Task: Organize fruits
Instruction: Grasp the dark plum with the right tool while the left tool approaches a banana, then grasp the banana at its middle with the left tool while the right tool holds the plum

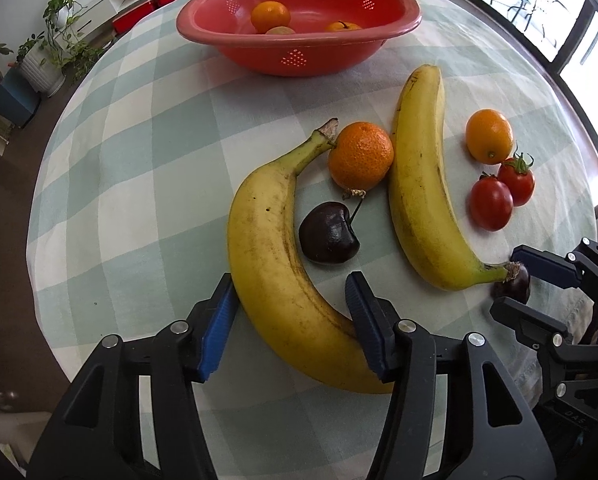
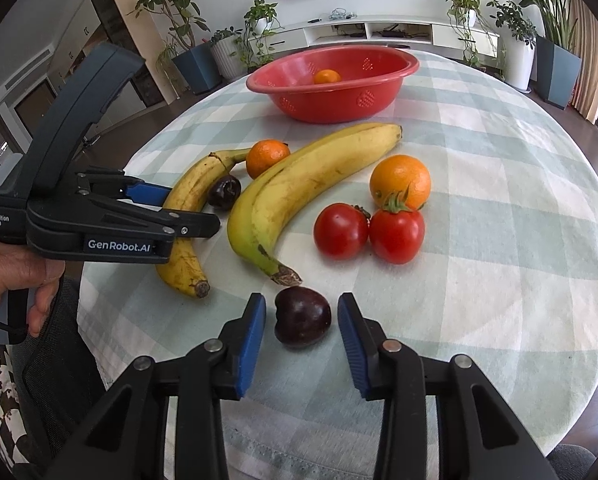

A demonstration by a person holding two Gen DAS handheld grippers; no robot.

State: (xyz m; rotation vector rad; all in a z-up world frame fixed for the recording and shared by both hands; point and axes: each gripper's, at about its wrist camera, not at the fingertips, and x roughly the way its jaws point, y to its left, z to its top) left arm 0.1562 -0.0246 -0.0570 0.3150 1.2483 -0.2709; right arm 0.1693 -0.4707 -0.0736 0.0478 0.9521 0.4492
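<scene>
My left gripper [image 1: 289, 312] is open, its jaws on either side of a spotted banana [image 1: 271, 264] lying on the checked tablecloth; I cannot tell if they touch it. My right gripper [image 2: 301, 318] is open with a dark cherry [image 2: 303, 316] between its fingers, not touching. It also shows in the left wrist view [image 1: 507, 284] at the right. A second banana [image 1: 423, 184], a mandarin [image 1: 361, 156], an orange [image 1: 489, 136], two tomatoes [image 1: 503, 196] and another cherry [image 1: 327, 234] lie between. The red bowl [image 1: 299, 60] at the back holds a few oranges.
The round table's edge [image 2: 111, 280] curves close on the left and front. My hand and the left gripper body [image 2: 79, 208] are over that side. Potted plants [image 2: 259, 28] and a low white cabinet [image 2: 379, 32] stand beyond the table.
</scene>
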